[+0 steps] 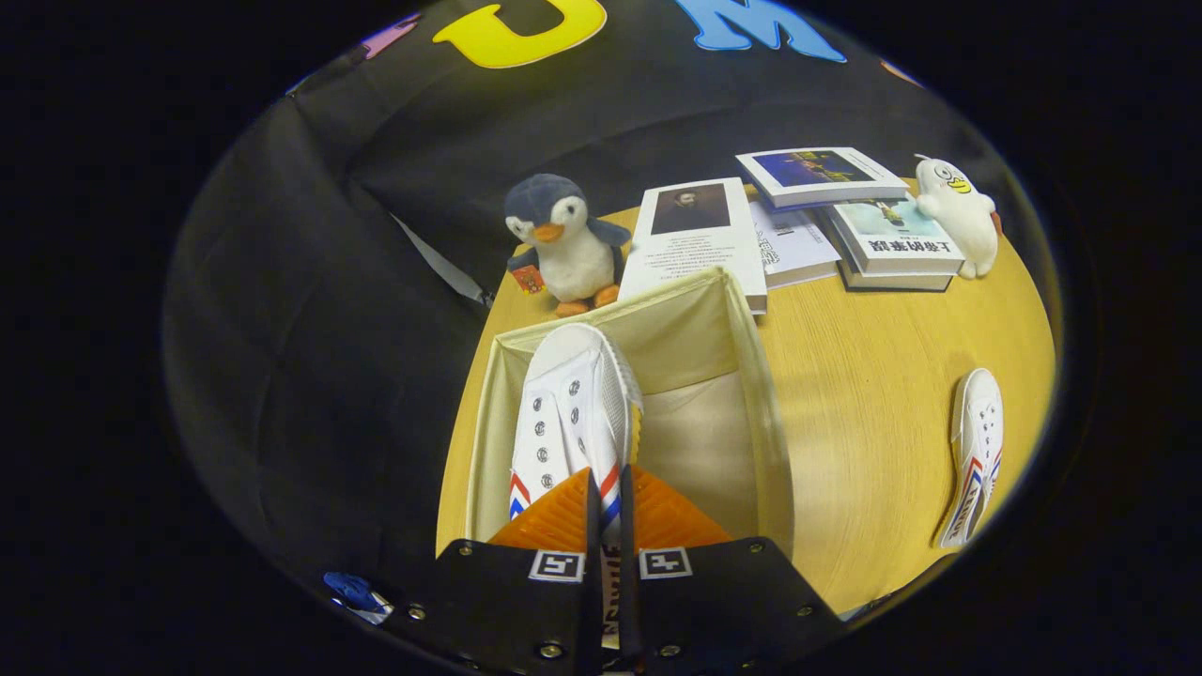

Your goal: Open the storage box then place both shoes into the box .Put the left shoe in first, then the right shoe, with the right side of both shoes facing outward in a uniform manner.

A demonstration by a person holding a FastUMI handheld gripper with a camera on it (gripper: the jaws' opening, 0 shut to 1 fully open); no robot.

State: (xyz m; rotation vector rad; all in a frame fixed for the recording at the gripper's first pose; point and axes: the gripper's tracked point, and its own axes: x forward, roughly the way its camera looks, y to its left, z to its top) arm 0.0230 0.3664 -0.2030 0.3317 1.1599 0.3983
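The gripper (pixel 608 488) is sitting at the bottom centre of the frame, its two orange fingers (pixel 554 516) drawn narrow and pinching the heel end of a white shoe (pixel 568 413) between them. The shoe is pointing away from the fingers, toe toward the middle of the frame, eyelets and red-and-blue stripes showing on its left flank. It is hanging over or inside the open storage box (pixel 742 376), a cream fabric bin occupying the centre of the frame; whether the shoe is touching the box floor cannot be told. The shoe is lying toward the box's left wall, with bare cream lining showing to its right. The box is standing on a round wooden table (pixel 864 413). The second shoe (pixel 977 455) is lying on the tabletop at the right of the frame, well apart from the box, with the same stripes near its heel. Beyond the box, upper centre, a plush penguin (pixel 563 239) is sitting upright at the table's far edge. To its right, books (pixel 826 216) are spread and stacked, and a white plush toy (pixel 958 211) is leaning just beside them at the upper right.
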